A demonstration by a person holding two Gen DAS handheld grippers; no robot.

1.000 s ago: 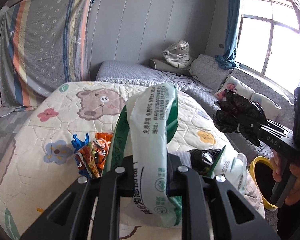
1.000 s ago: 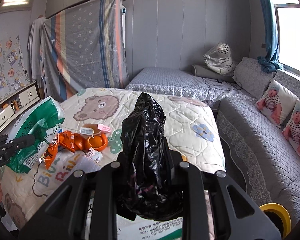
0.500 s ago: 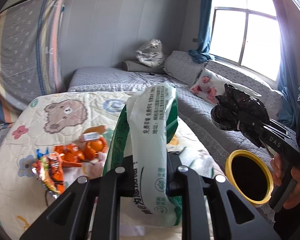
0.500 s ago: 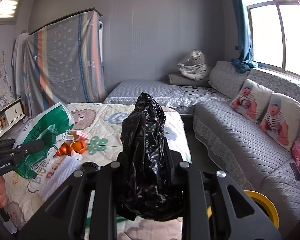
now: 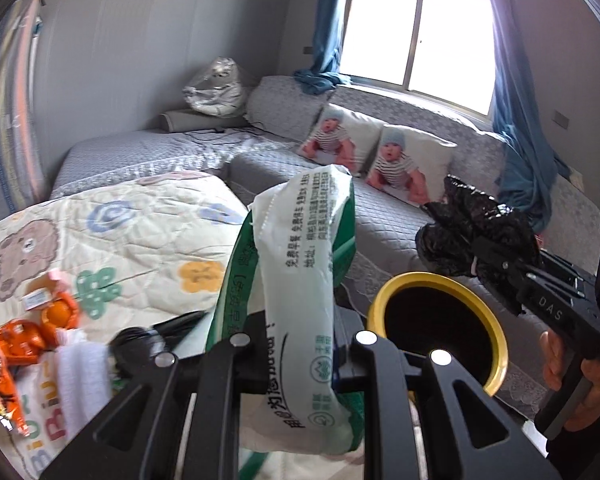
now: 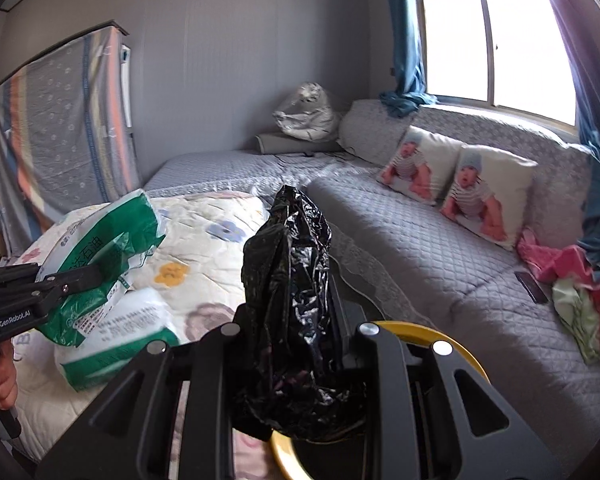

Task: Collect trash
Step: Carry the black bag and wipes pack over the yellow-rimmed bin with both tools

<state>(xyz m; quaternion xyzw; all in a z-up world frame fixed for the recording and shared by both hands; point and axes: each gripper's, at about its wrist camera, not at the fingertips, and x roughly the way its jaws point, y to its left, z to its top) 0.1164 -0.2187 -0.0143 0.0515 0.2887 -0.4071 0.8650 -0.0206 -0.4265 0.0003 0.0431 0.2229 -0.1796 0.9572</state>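
White-green bag [image 5: 304, 292] pinched between left fingers, black bag [image 6: 288, 304] between right fingers.

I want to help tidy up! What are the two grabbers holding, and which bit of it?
The left gripper pinches the white-and-green plastic bag by a bunched fold. The right gripper clamps the crumpled black bag around its bunched middle.

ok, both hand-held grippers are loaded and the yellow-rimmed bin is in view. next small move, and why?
Probably carry the right hand-held gripper forward over the bin before opening. It is shut on the black bag, and the bin's mouth lies just below and ahead of it. The left hand-held gripper, shut on the green-and-white bag, sits beside the rim and can follow.
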